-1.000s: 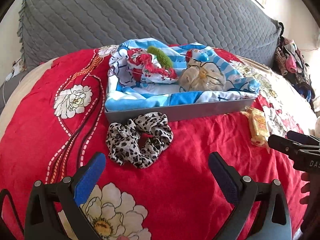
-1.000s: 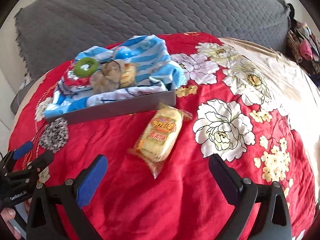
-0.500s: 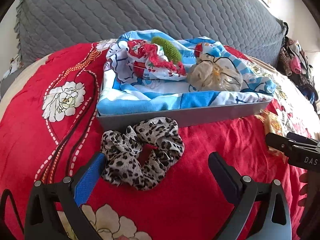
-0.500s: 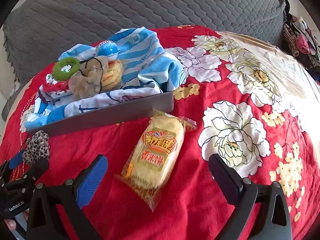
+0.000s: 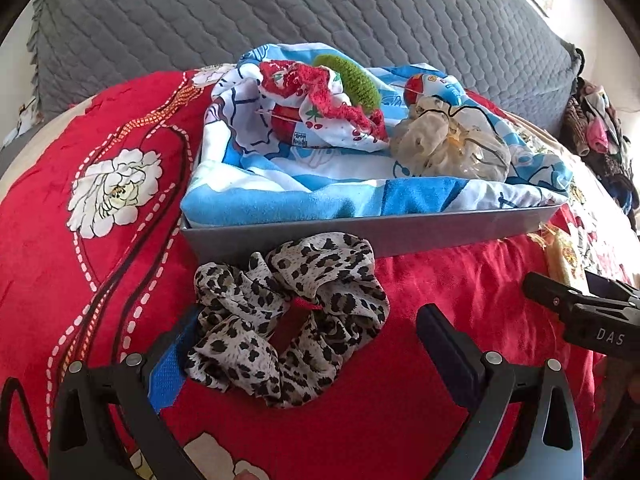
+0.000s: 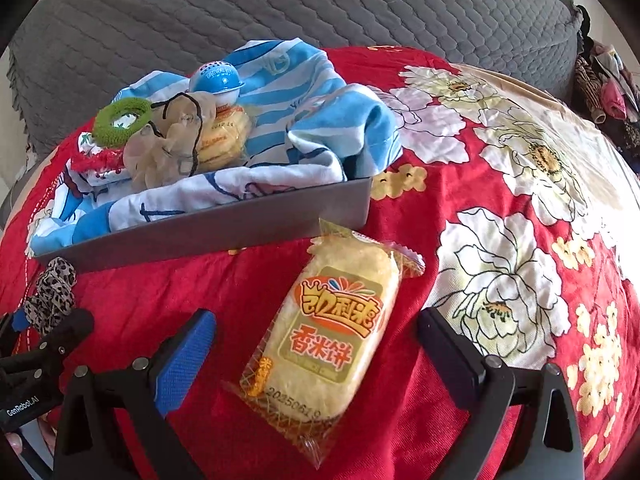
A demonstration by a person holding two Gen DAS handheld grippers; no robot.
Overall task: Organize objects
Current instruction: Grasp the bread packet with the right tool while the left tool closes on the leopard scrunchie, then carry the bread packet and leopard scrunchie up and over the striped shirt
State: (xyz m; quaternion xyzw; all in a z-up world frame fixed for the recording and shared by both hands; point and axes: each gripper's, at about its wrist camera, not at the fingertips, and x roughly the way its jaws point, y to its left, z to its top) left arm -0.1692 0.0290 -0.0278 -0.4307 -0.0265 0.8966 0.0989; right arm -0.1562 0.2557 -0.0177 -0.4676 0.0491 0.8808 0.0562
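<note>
Left gripper [image 5: 304,344]: jaws spread wide, nothing gripped. Leopard scrunchie [image 5: 288,320] lies between the fingers on the red floral bedspread [image 5: 80,248]; the blue pad of the left finger [image 5: 168,376] is partly hidden behind its folds, so contact there cannot be told. The far edge of the scrunchie is just beside the grey tray [image 5: 420,232] wall.

Right gripper [image 6: 316,344]: jaws likewise apart, empty. Rice cracker packet [image 6: 332,336] lies between the fingers, touching neither, its far corner close to the tray [image 6: 224,228] wall. Bare bedspread is seen to the right of the packet.

Tray contents are heaped on a blue-and-white cloth [image 6: 312,128] that overhangs the rim, hiding the tray floor. Green knitted ring [image 6: 124,120], translucent drawstring pouch [image 6: 172,148], blue-white ball [image 6: 216,78] and a second cracker packet [image 6: 224,136] are made out in the right view; in the left view that second packet is hidden behind the pouch [image 5: 448,148].

In the left view only a sliver of the packet [image 5: 564,260] shows, behind the right gripper. In the right view only an edge of the scrunchie [image 6: 50,292] is seen.
</note>
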